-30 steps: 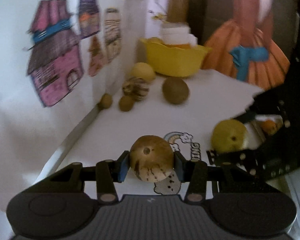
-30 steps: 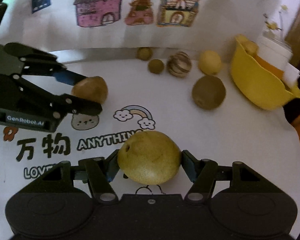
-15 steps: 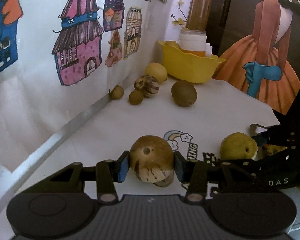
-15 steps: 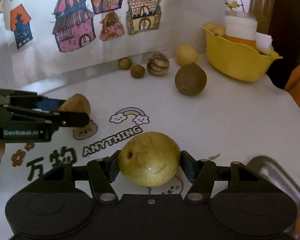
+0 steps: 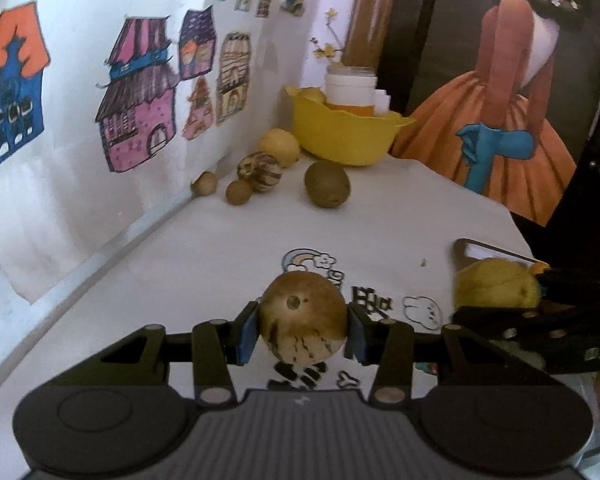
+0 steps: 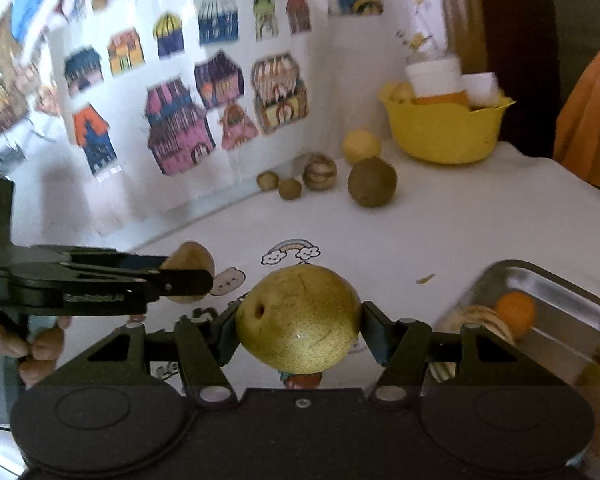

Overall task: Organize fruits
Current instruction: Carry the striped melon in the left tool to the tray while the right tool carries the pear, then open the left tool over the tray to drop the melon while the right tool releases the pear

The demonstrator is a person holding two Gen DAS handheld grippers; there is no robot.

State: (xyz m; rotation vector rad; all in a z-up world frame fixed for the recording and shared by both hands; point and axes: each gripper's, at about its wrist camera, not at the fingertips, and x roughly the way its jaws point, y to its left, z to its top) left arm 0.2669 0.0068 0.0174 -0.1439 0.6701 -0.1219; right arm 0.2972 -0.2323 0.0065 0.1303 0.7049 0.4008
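Between the blue pads of the left gripper (image 5: pixel 303 330) sits a brown streaked round fruit (image 5: pixel 303 318), pinched on both sides, jaws partly spread around it. To its right, the right gripper (image 6: pixel 298 330) clamps a yellow-green pear (image 6: pixel 298 318) the same way, at a wider spread. Ahead and right of that gripper lies a metal tray (image 6: pixel 560 280); far ahead stands a yellow bowl (image 6: pixel 444 132).

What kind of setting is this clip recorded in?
Probably a home table dressed up for recording: a white printed cartoon tablecloth, hand-coloured paper house drawings on the wall, and a yellow plastic bowl beside loose fruit.
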